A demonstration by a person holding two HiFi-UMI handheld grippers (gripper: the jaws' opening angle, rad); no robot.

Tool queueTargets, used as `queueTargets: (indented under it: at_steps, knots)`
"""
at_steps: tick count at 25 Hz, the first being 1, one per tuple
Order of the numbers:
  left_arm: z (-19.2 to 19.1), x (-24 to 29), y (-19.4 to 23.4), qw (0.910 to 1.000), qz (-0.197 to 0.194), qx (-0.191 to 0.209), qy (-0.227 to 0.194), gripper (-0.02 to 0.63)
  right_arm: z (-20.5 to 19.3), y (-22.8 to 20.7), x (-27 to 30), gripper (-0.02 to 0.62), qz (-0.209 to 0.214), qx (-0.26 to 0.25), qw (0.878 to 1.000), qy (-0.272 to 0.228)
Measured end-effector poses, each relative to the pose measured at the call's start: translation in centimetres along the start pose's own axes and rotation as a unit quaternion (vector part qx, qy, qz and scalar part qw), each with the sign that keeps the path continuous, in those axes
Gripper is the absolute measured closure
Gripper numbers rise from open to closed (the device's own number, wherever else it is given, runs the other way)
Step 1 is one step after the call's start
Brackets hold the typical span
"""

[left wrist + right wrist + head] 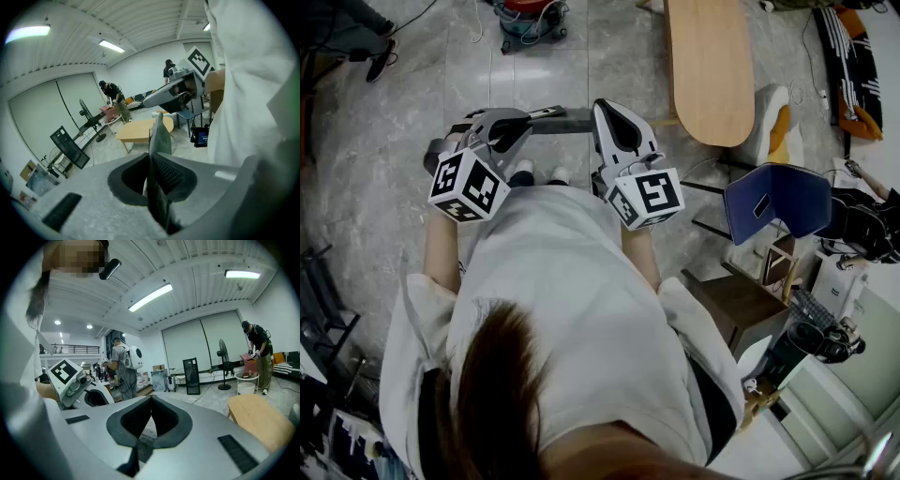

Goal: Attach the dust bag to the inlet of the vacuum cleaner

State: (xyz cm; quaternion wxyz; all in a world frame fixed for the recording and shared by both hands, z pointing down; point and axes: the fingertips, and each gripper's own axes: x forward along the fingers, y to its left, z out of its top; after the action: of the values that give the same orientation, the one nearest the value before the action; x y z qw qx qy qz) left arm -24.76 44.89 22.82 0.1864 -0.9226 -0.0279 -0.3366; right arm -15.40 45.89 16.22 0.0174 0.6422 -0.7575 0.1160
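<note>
**Grippers idle beside the wooden table.** A person in a white shirt [572, 281] stands on a grey tiled floor [394, 141] just short of a long wooden table [708, 70], holding a gripper in each hand in front of the chest.

The left gripper [156, 140] tilts down and across toward the table. Its jaws are pressed together along a thin seam, with nothing between them. The right gripper [151, 399] is held nearly level and is the closer of the two to the table. Its jaws are likewise drawn tight together on nothing. The two tools sit near each other but apart.

What looks like the vacuum cleaner [530, 21], a red-topped drum trailing cords, sits on the floor off the table's far left corner, well apart from both grippers. The dust bag cannot be made out in any view.

A blue chair [778, 197] stands off the table's near right end. Beyond the table, a standing fan [221, 363] and a black panel on a stand [191, 376] are set along the pale wall. Near them a second person [257, 352] bends over a small round white table [246, 379]. A third person, wearing a white backpack [125, 359], stands well to the left of the wooden table in the right gripper view.
</note>
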Motion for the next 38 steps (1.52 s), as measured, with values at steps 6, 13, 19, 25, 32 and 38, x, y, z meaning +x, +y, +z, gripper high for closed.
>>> queueTargets:
  at_steps: [6,13,19,25,32,38]
  knots:
    - [1.5,1.0,-0.7,1.0,0.005,-0.001,0.004,0.566,0.4,-1.3,-1.3,0.594,0.007,-0.002,1.0,-0.003]
    - [3.2,2.1,-1.8,0.9996,0.026,-0.012,0.006,0.566,0.3,-2.7,-3.4,0.594,0.028,-0.016,0.999,-0.002]
    - [3.6,3.0,-2.4,0.999,0.041,-0.015,0.01,0.566,0.0,-3.7,-4.3,0.594,0.046,-0.021,0.999,-0.007]
    - [2.6,4.0,-1.3,0.9988,0.042,-0.022,0.014,0.566,-0.4,-5.2,-3.7,0.594,0.034,-0.013,0.999,-0.008]
    - [0.6,4.3,3.8,0.9995,0.025,-0.02,0.001,0.566,1.0,-6.1,1.3,0.577,0.014,0.013,1.0,-0.016]
    - [-1.6,3.8,10.1,0.9997,-0.005,-0.007,-0.022,0.566,3.3,-6.0,8.0,0.594,-0.002,0.015,1.0,-0.013]
